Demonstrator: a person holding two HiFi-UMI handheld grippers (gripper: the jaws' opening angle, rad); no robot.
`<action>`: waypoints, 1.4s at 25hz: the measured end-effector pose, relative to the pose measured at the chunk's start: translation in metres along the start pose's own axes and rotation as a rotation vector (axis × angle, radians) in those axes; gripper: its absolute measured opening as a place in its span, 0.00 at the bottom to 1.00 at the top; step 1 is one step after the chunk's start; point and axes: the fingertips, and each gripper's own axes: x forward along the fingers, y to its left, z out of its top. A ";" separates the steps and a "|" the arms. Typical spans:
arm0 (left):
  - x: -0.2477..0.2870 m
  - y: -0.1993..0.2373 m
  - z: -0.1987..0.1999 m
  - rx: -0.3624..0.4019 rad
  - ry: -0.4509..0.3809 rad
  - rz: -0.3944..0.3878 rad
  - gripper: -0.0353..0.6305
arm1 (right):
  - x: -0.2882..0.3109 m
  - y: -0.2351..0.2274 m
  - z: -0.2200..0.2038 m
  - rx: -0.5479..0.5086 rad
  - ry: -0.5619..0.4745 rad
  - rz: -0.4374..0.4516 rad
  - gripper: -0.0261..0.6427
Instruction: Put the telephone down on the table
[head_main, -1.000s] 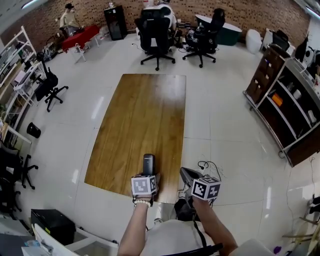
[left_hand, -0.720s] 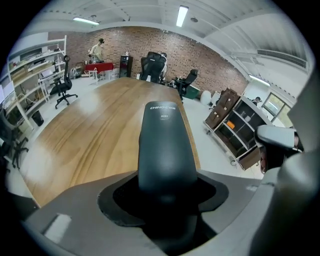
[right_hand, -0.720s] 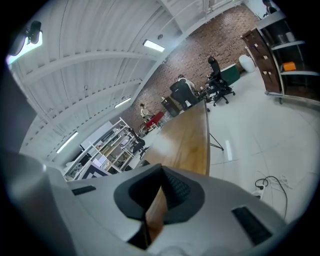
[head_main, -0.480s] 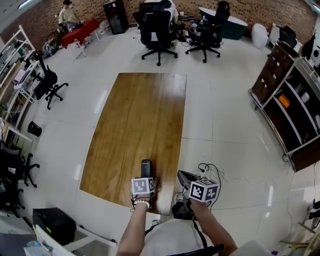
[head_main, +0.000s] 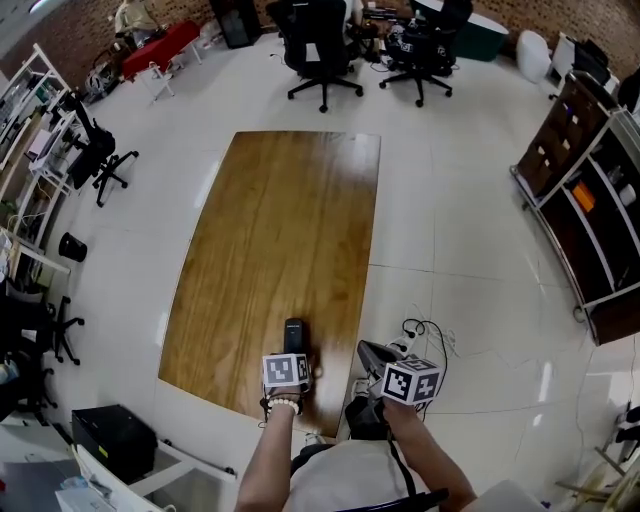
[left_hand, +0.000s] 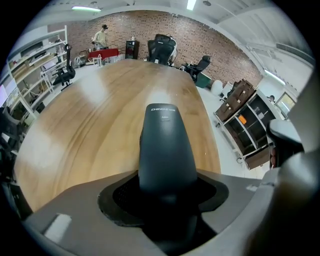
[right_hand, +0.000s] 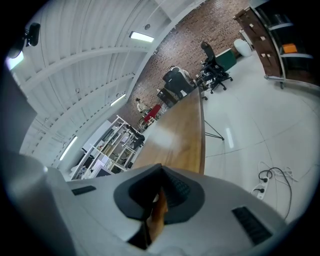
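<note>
Lower than a second ago, the left gripper now sits over the near end of the long rectangular table of glossy brown wood, and the right gripper has also dropped a little. The left gripper's grey jaws, lined with ribbed black pads, are clenched on the base of a dark grey plastic telephone handset. The handset is smooth and matt, with a rounded, tapering body, and small pale print shows near its far end. It points away along the table's length, close above the wood grain and just inside the near edge. No view settles whether it touches the surface. The right gripper is off the table's right-hand edge, above the white glossy floor tiles. Its jaws are drawn together on nothing.
</note>
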 end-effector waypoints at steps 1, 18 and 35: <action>0.001 0.000 -0.001 -0.003 0.009 -0.001 0.47 | 0.001 0.000 0.002 0.003 0.000 0.003 0.06; 0.005 0.004 -0.010 0.085 0.137 0.120 0.49 | 0.009 -0.008 0.010 0.025 -0.006 0.018 0.06; 0.009 0.005 -0.006 0.085 0.147 0.140 0.60 | 0.005 -0.014 0.015 0.035 -0.016 0.015 0.06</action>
